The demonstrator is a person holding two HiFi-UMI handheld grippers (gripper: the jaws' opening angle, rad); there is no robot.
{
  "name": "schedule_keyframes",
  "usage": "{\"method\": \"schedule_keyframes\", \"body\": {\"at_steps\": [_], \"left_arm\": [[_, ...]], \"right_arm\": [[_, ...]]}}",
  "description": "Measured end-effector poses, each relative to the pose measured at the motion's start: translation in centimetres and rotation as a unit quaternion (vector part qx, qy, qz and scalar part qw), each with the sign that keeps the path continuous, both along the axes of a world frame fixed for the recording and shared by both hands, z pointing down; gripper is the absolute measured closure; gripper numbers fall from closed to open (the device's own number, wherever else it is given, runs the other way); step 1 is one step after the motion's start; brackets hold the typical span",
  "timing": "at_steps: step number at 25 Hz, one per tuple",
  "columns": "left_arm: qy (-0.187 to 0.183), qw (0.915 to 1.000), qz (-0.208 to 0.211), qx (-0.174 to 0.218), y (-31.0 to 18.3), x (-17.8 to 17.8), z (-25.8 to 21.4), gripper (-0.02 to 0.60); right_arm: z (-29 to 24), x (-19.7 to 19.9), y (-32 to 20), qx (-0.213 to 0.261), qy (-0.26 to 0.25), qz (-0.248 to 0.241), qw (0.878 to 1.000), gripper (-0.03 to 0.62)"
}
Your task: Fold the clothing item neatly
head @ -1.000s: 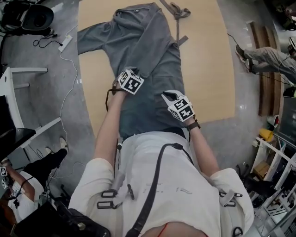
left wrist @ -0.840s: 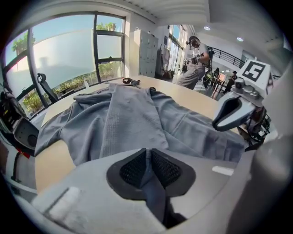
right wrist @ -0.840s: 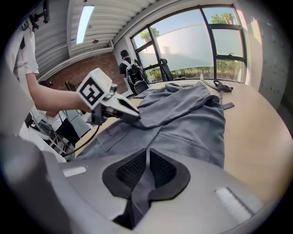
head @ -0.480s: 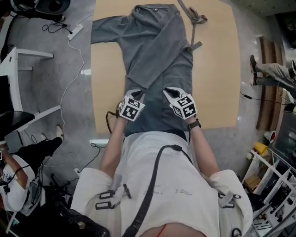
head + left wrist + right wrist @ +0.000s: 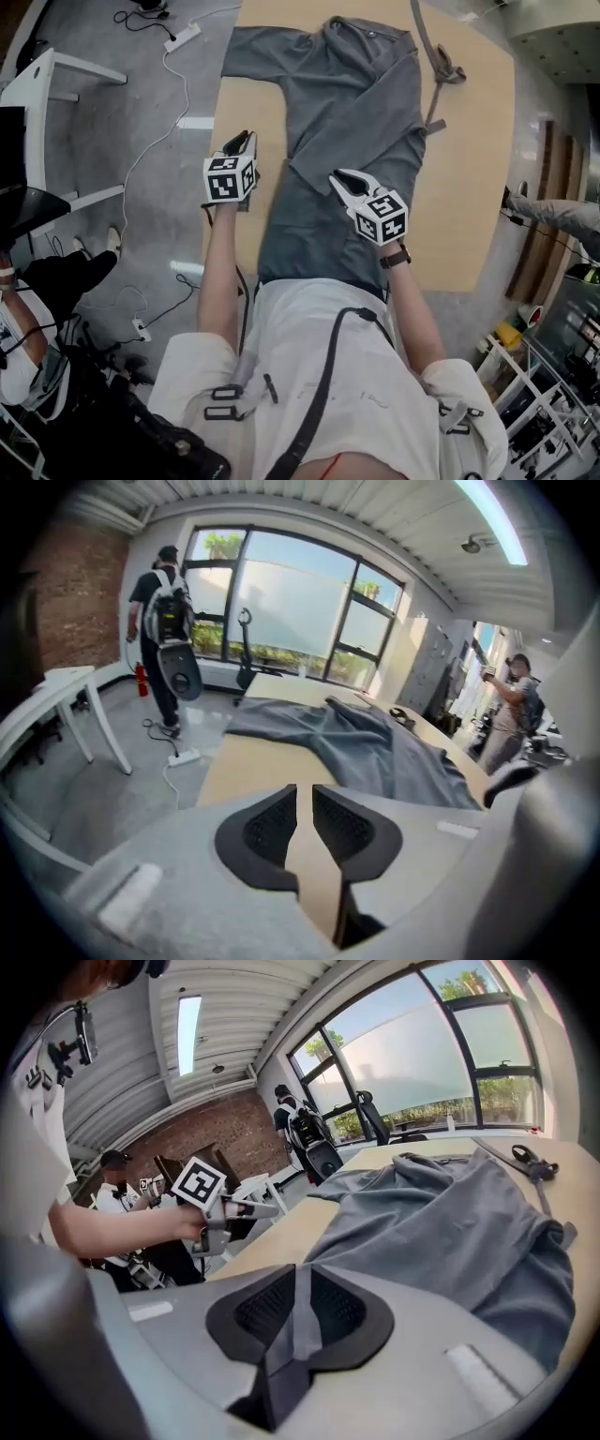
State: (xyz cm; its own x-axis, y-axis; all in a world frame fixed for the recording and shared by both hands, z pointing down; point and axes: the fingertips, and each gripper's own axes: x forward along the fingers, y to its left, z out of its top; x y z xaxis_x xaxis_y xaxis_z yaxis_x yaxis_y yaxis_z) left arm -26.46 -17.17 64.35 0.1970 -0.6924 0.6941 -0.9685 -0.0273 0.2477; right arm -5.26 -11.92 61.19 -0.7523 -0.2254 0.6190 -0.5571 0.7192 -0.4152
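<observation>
I see one long grey garment [image 5: 347,141] of soft matte cloth lying flat along the light wooden table [image 5: 469,187], collar at the far end and hem at the near edge by me. Of its two sleeves, one [image 5: 258,61] lies straight out towards the table's left edge, and the other [image 5: 361,150] is folded slantwise across the chest, leaving a sharp diagonal crease. One narrow belt [image 5: 439,70] of the same grey cloth, knotted, trails off the right side onto bare wood. The cloth shows gentle wrinkles around the collar

I work two grippers. My left gripper [image 5: 244,141] hovers over the table's left edge, just beside the garment and clear of it; its black ribbed pads [image 5: 272,827] have just been parting and stand a little apart, with only bare wood seen through the gap. My right gripper [image 5: 342,178] hangs over the garment's middle, below the folded sleeve; its jaws have just been easing apart too, a thin slit with grey cloth showing beneath, nothing pinched
</observation>
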Motion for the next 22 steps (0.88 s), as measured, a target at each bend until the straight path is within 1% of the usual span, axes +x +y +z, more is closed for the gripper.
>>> {"method": "schedule_keyframes", "body": {"at_steps": [2, 3, 5, 6, 7, 9, 10, 11, 14, 16, 17, 18, 19, 20, 22], "left_arm": [[-0.023, 0.9987, -0.043, 0.013, -2.3, -3.3, 0.4, 0.526], [-0.034, 0.9978, -0.055, 0.016, -3.6, -4.6, 0.7, 0.526], [-0.054, 0.9966, -0.061, 0.014, -6.3, -6.8, 1.4, 0.516], [-0.059, 0.9964, -0.059, 0.008, -7.8, -7.8, 2.0, 0.494], [-0.056, 0.9968, -0.057, 0.001, -9.3, -8.6, 2.8, 0.472], [-0.024, 0.9982, -0.053, -0.016, -12.3, -9.8, 4.4, 0.407], [-0.009, 0.9982, -0.053, -0.025, -13.7, -10.4, 5.2, 0.4], [-0.001, 0.9979, -0.054, -0.035, -14.8, -11.0, 5.9, 0.4], [0.005, 0.9957, -0.059, -0.071, -16.7, -12.1, 7.7, 0.4], [0.006, 0.9943, -0.068, -0.082, -16.9, -12.3, 8.0, 0.407], [-0.006, 0.994, -0.071, -0.083, -16.9, -12.4, 7.8, 0.425], [-0.025, 0.9945, -0.066, -0.078, -16.8, -12.3, 7.3, 0.494], [-0.04, 0.9957, -0.051, -0.067, -16.8, -11.7, 6.5, 0.557], [-0.047, 0.9973, -0.029, -0.049, -16.8, -10.6, 5.3, 0.557], [-0.049, 0.9985, 0.023, -0.002, -16.4, -7.1, 2.0, 0.558]], "right_arm": [[0.0, -0.9, -0.4, 0.0, 0.003, -0.015, 1.0, 0.543], [0.0, -1.2, -0.6, 0.001, 0.005, -0.02, 1.0, 0.54], [-0.1, -1.7, -1.0, 0.002, 0.008, -0.024, 1.0, 0.536], [-0.1, -1.8, -1.2, 0.001, 0.009, -0.023, 1.0, 0.534], [0.0, -1.9, -1.5, 0.0, 0.011, -0.02, 1.0, 0.534], [0.2, -1.8, -1.7, -0.004, 0.014, -0.014, 1.0, 0.533], [0.3, -1.6, -1.8, -0.006, 0.017, -0.012, 1.0, 0.533], [0.4, -1.4, -1.8, -0.007, 0.02, -0.01, 1.0, 0.533], [0.9, -0.1, -1.9, -0.012, 0.03, -0.001, 0.999, 0.533], [1.2, 0.6, -2.0, -0.014, 0.033, 0.009, 0.999, 0.533], [1.2, 0.9, -2.0, -0.015, 0.033, 0.016, 0.999, 0.533], [1.3, 1.2, -2.1, -0.017, 0.032, 0.023, 0.999, 0.533], [1.3, 1.4, -2.1, -0.019, 0.03, 0.03, 0.999, 0.533], [1.2, 1.5, -2.0, -0.022, 0.027, 0.035, 0.999, 0.533], [1.1, 1.5, -1.7, -0.026, 0.021, 0.039, 0.999, 0.534]]}}
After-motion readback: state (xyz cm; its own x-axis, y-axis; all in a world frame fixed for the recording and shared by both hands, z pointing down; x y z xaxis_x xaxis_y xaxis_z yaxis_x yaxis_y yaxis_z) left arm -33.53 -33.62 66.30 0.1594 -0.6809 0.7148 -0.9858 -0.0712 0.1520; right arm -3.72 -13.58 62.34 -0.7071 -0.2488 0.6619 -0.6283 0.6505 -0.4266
